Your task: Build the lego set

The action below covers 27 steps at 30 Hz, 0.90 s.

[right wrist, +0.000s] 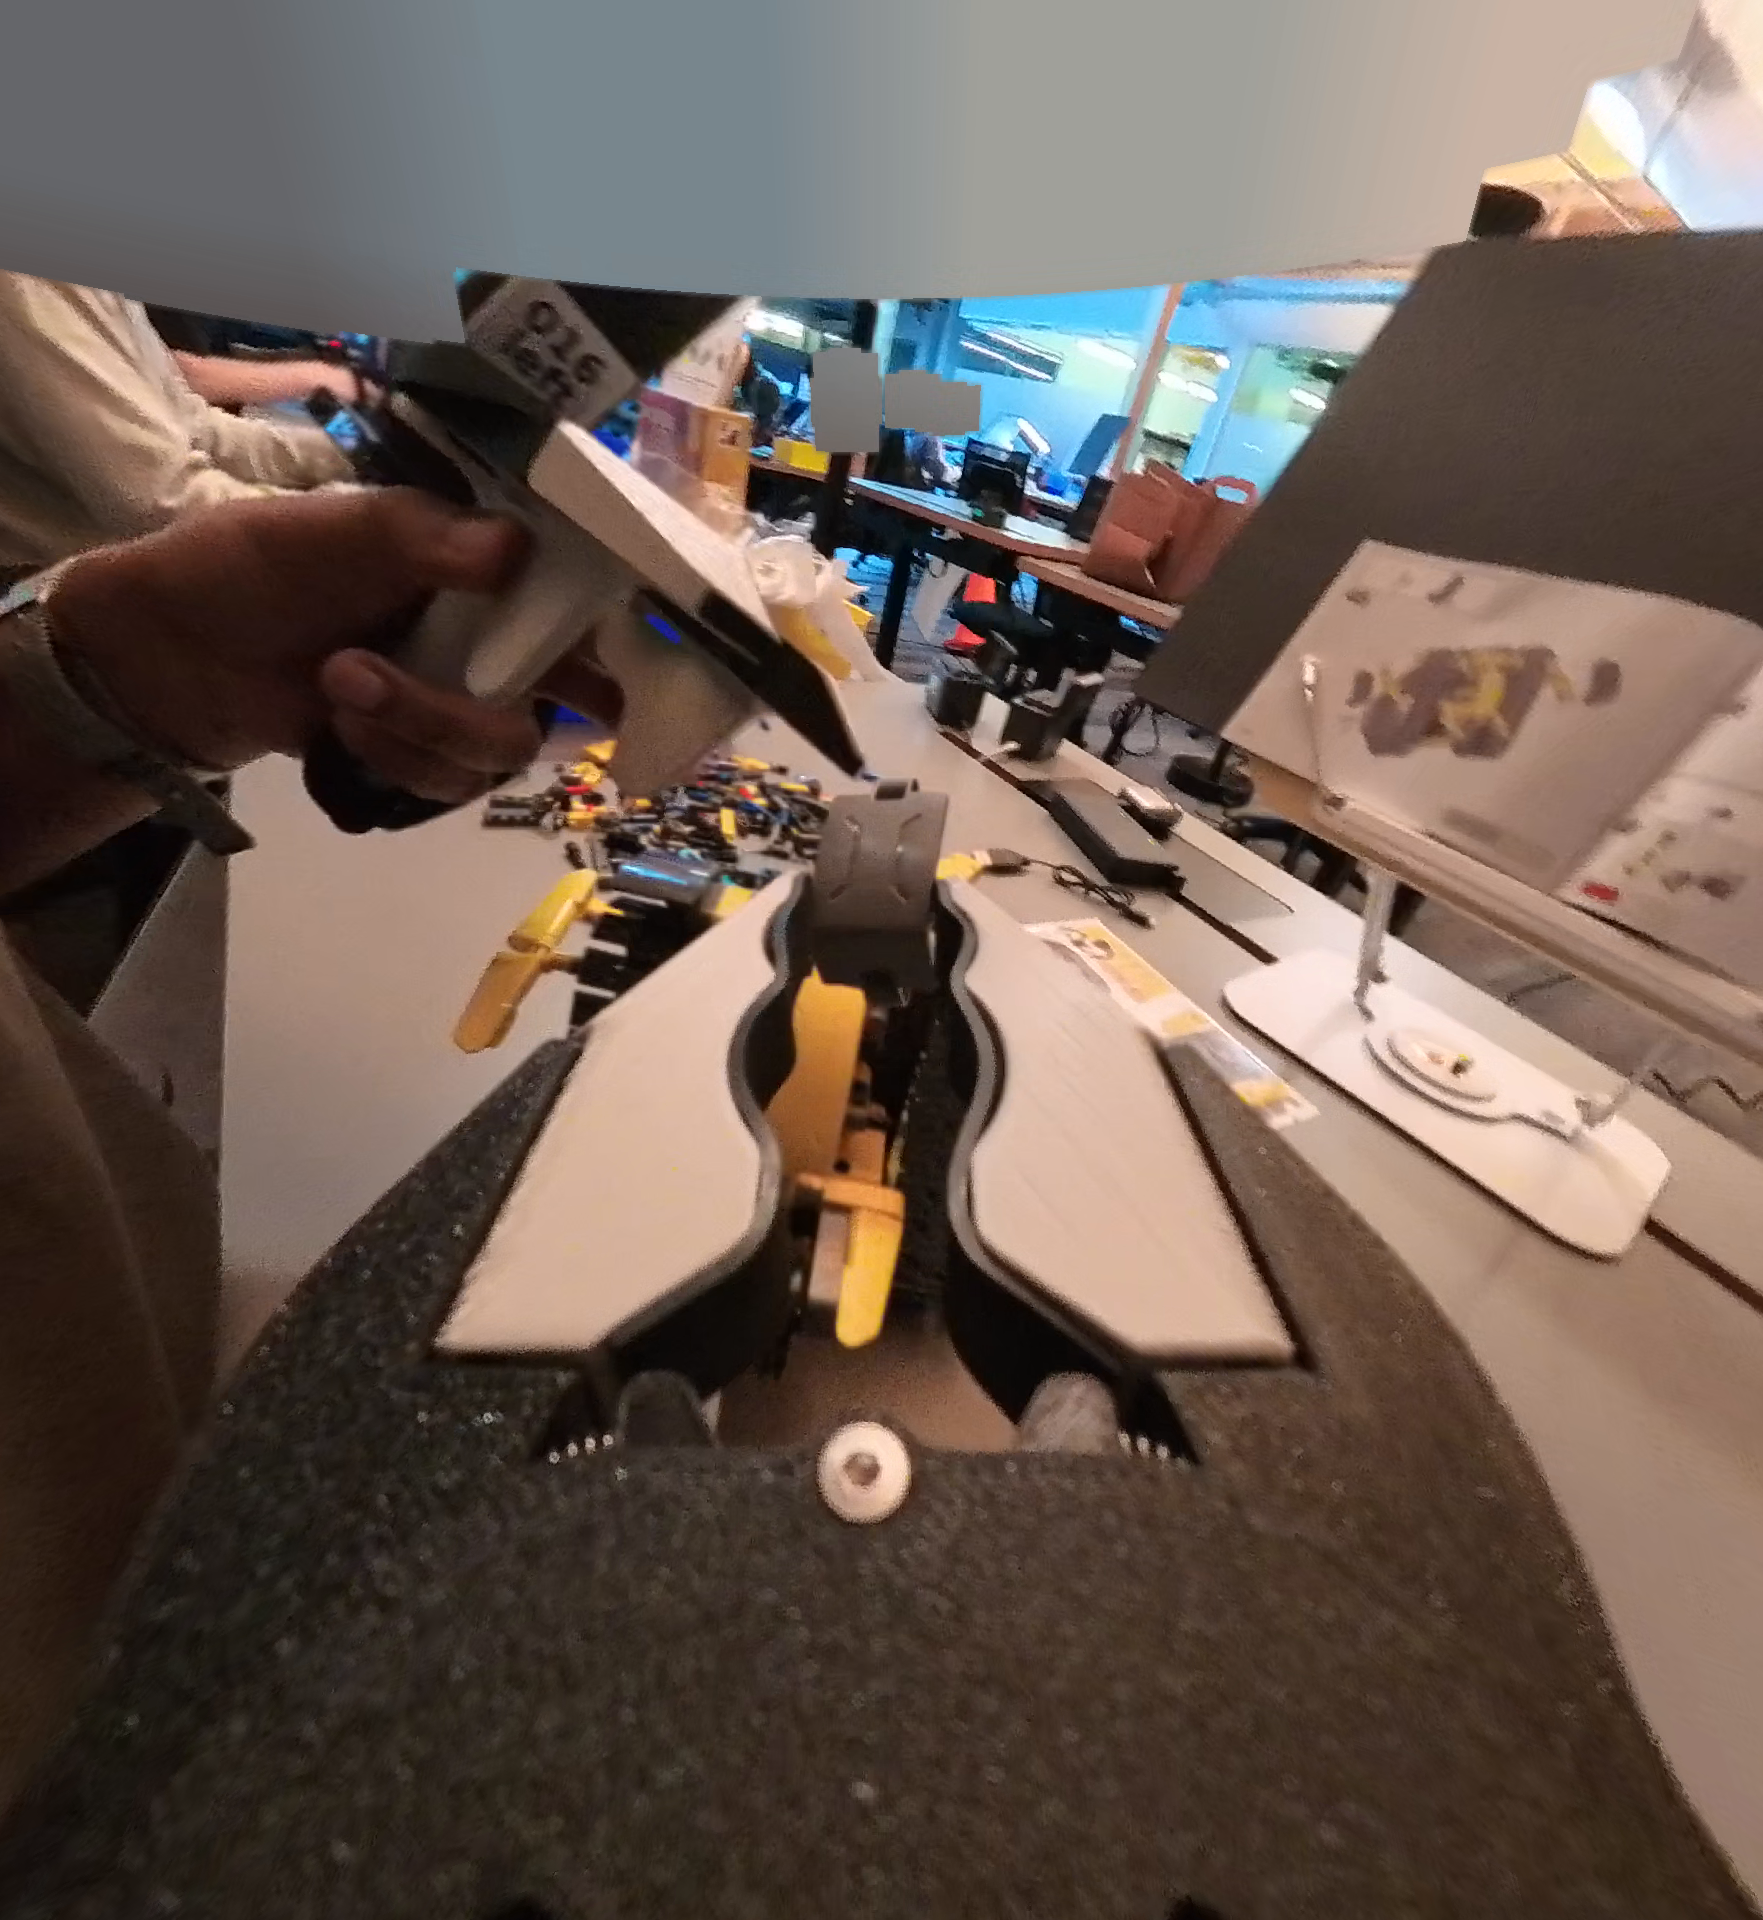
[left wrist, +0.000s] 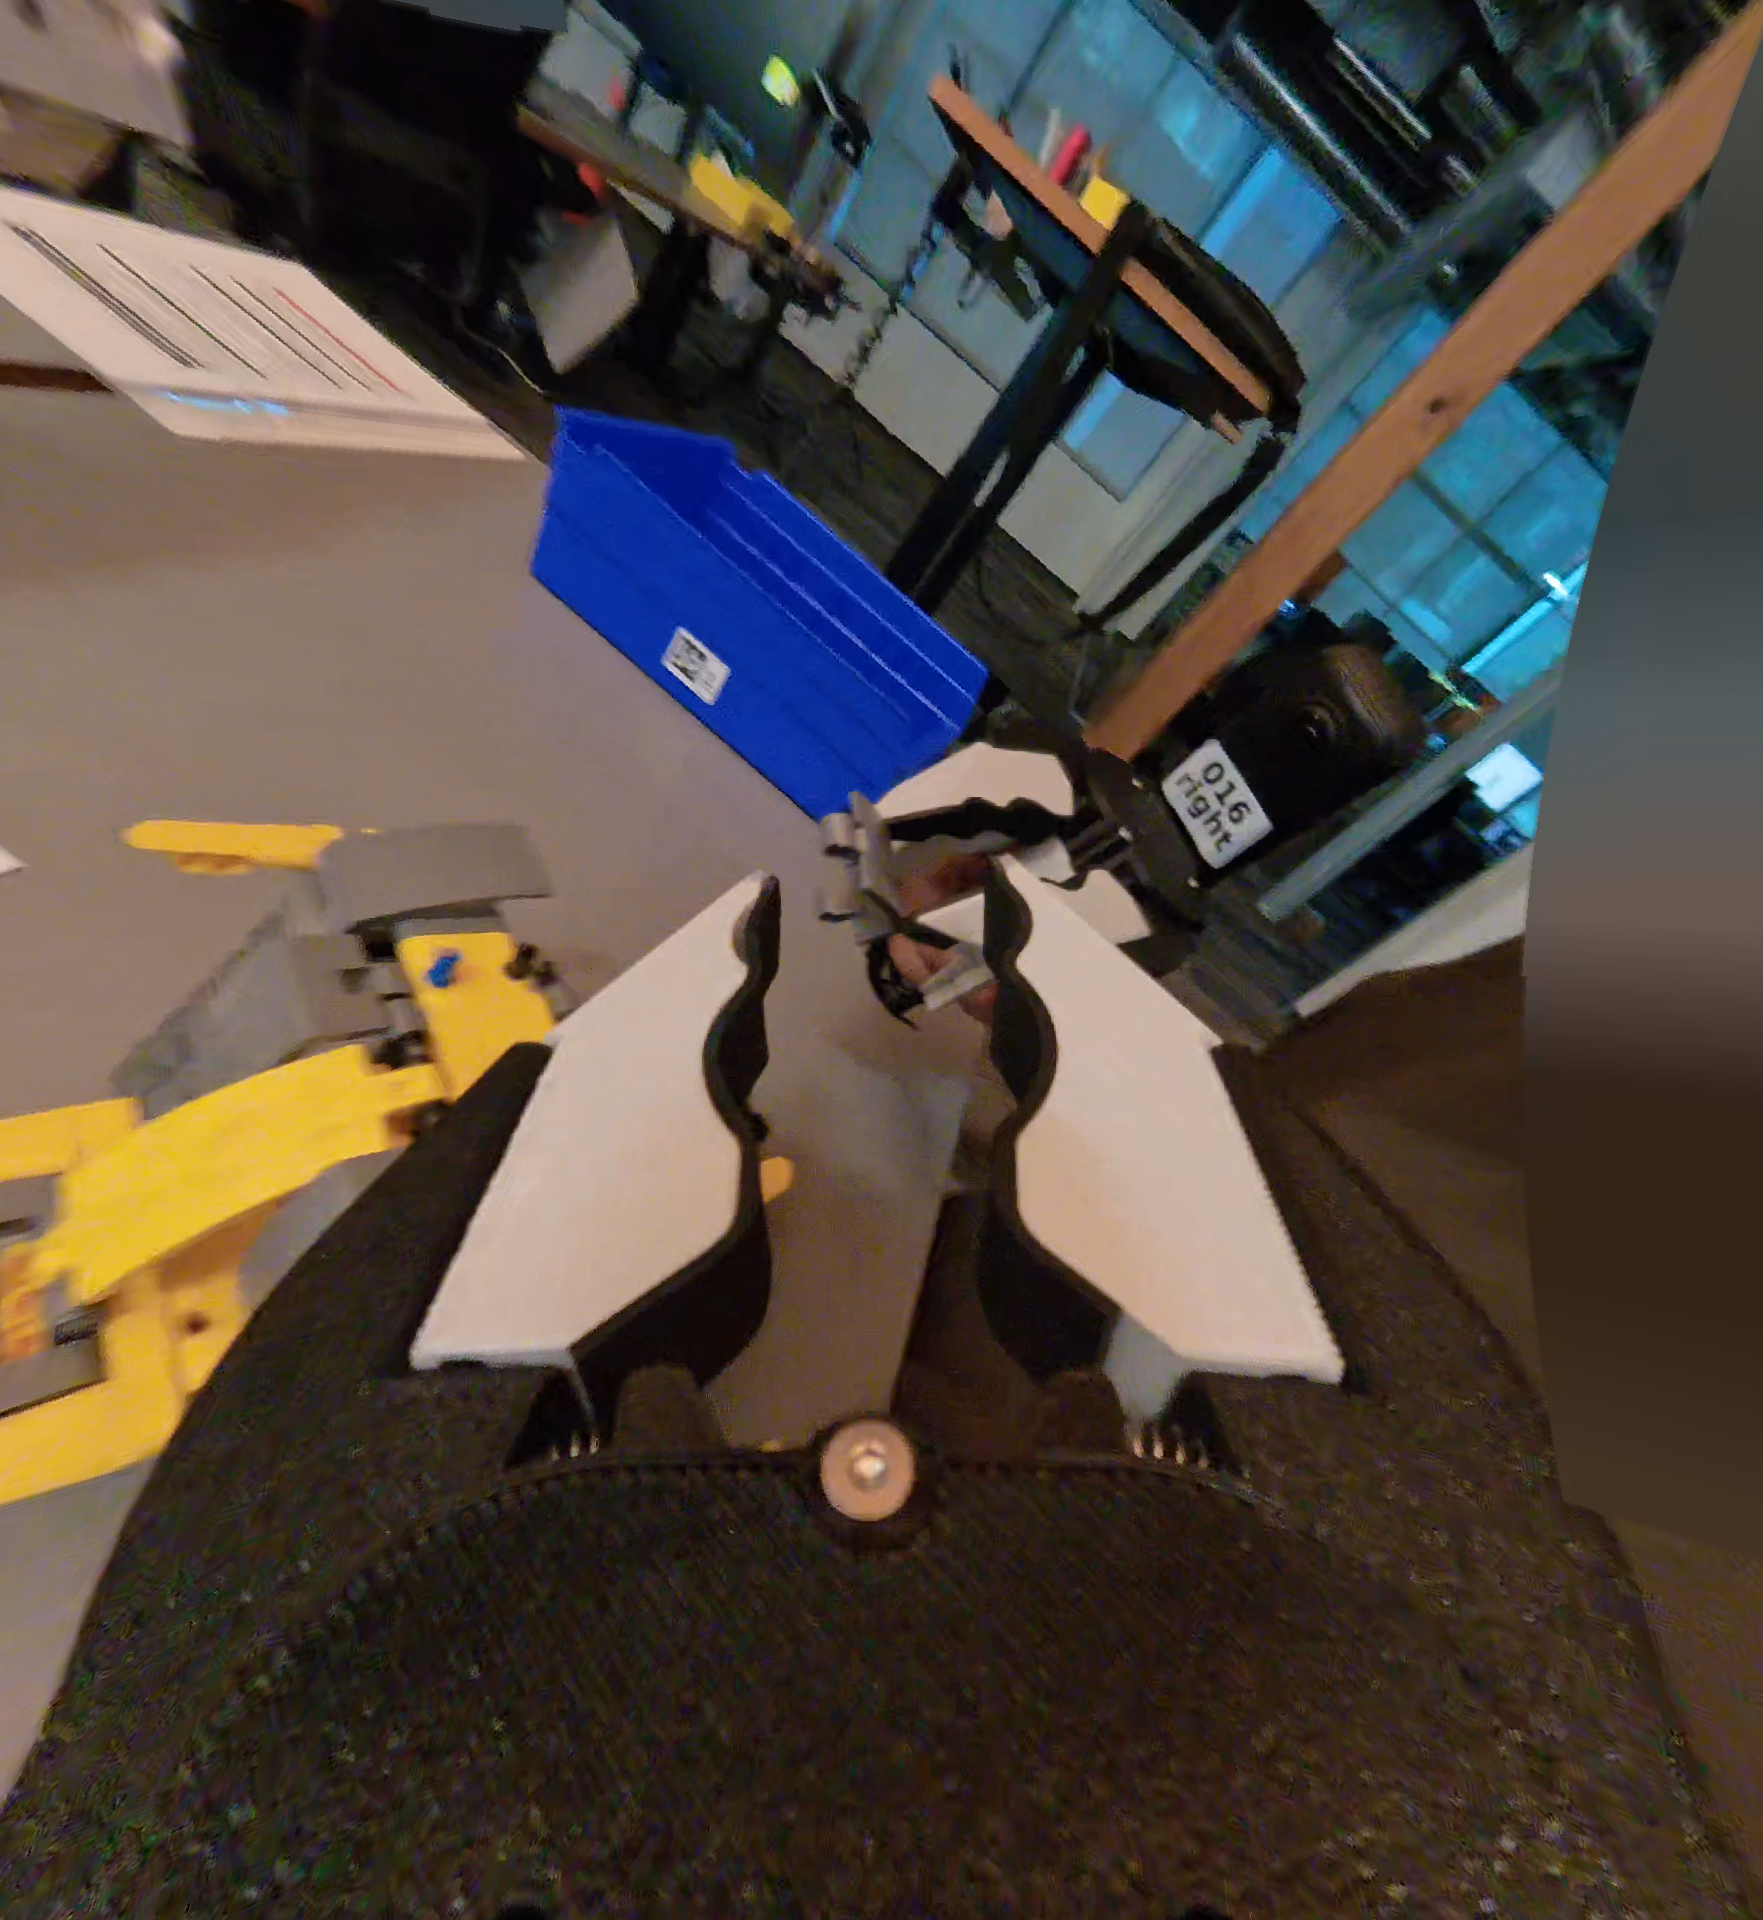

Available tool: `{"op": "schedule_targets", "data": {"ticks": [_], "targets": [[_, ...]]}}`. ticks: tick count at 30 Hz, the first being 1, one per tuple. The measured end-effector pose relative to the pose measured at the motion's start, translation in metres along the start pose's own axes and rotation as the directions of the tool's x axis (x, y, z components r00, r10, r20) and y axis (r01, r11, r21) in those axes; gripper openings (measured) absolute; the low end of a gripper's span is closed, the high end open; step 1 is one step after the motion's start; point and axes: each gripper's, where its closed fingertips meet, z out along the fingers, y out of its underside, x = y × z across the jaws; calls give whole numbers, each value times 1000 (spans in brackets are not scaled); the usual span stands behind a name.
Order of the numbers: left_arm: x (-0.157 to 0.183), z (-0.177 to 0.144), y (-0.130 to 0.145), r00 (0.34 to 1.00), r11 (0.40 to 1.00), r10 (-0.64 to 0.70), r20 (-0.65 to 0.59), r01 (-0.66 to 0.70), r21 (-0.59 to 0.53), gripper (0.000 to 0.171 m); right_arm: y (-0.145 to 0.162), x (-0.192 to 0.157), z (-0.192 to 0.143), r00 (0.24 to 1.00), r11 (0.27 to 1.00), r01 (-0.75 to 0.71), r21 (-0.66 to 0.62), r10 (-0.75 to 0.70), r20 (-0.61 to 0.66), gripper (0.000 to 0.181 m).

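Right gripper [right wrist: 861, 914]: clamped on grey curved piece [right wrist: 877, 868] atop yellow-and-grey brick model [right wrist: 835, 1081].
Left gripper [left wrist: 882, 904]: jaws apart, empty, above grey table [left wrist: 233, 623].
Beyond: blue bin [left wrist: 742, 613].

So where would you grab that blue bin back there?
Probably the blue bin by its long side wall, at the rim, from above: one finger inside, one outside. Its top is open and walls thin; the body looks wider than the left gripper opens.

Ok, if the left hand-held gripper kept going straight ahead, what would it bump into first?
Probably the grey piece gripped by the right hand-held gripper, straight beyond the open fingertips, though depth is unclear.
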Motion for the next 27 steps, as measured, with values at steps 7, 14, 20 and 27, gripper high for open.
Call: {"op": "schedule_targets", "data": {"ticks": [7, 14, 20, 27], "targets": [[8, 15, 11, 998, 999, -32, -45, 31, -25, 3, -7, -13, 6, 990, 992, 128, 9, -128, 50, 22], [-3, 19, 5, 996, 995, -86, -5, 86, 47, 0, 5, 1, 10, 965, 965, 251, -70, -255, -60, 35], [-10, 16, -7, 991, 981, -93, 93, 75, 181, 0, 2, 5, 21, 947, 957, 267, -114, -282, -156, 29], [-15, 10, -1, 979, 977, -101, 177, 65, 202, 0, 7, 5, 32, 907, 918, 358, -173, -385, -169, 23]]}}
